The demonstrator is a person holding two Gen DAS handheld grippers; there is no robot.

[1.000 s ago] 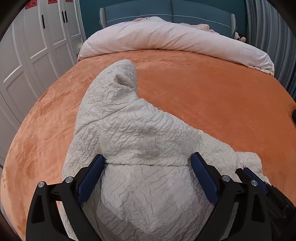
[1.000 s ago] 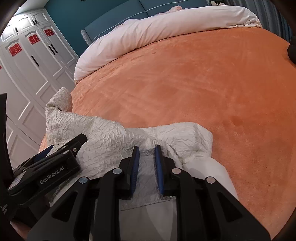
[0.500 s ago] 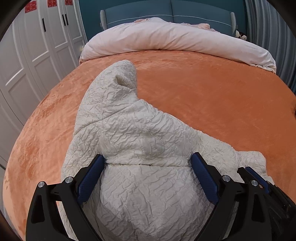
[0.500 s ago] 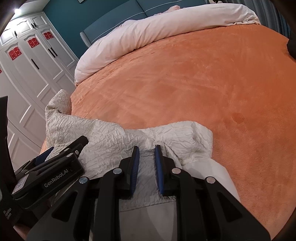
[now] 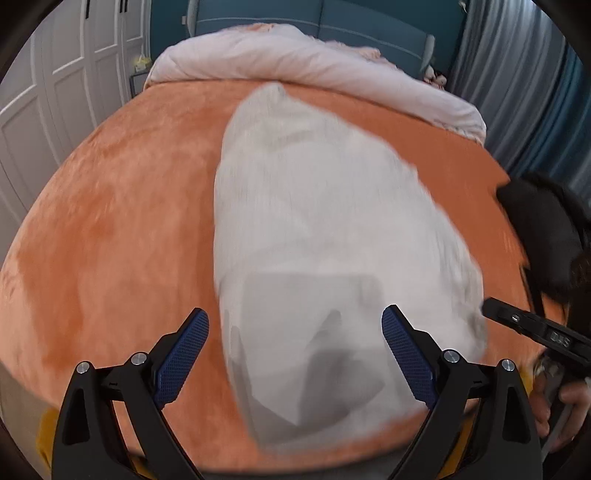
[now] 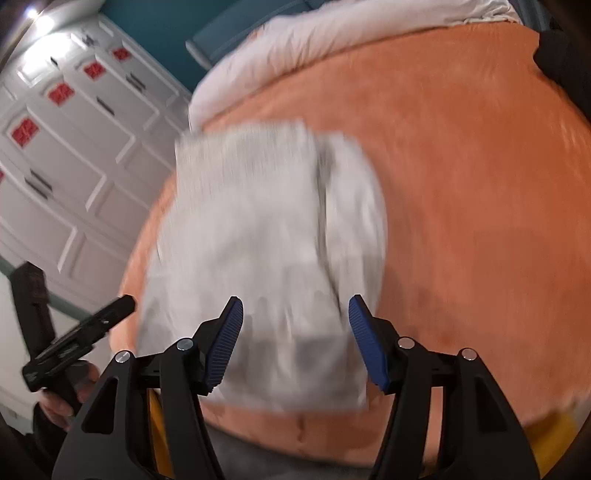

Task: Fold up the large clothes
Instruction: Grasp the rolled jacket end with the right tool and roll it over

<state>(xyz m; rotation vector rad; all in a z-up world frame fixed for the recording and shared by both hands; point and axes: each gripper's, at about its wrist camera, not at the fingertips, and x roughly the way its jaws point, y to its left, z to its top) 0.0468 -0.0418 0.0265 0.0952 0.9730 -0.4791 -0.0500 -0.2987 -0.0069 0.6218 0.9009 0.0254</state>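
A bedroom with white panelled wardrobe doors [image 6: 66, 155] on one side, some bearing red square decorations, and a teal wall with a padded headboard [image 5: 332, 22] at the far end. The bed [image 5: 110, 221] is covered in an orange plush spread, and a pale pink duvet [image 5: 295, 62] is bunched in a long roll across its head. Grey curtains [image 5: 517, 74] hang at the right in the left wrist view.

The cream-white textured garment [image 5: 314, 221] lies on the orange spread near the foot edge of the bed, folded into a long, narrow bundle. Both views are smeared by motion, so its texture and edges are soft. In the left wrist view its long axis runs from the near edge of the bed toward the head, with a tapering end pointing at the duvet and the broad end, showing a smoother grey inner panel, nearest the camera. In the right wrist view a lengthwise fold crease runs along its right part [image 6: 328, 221].

The left gripper [image 5: 295, 343] has its jaws spread wide, apart from the cloth, holding nothing. The right gripper [image 6: 295, 339] has just been opening; its jaws stand apart above the garment's near end with nothing clamped. A dark object [image 5: 539, 236] lies at the bed's right edge.
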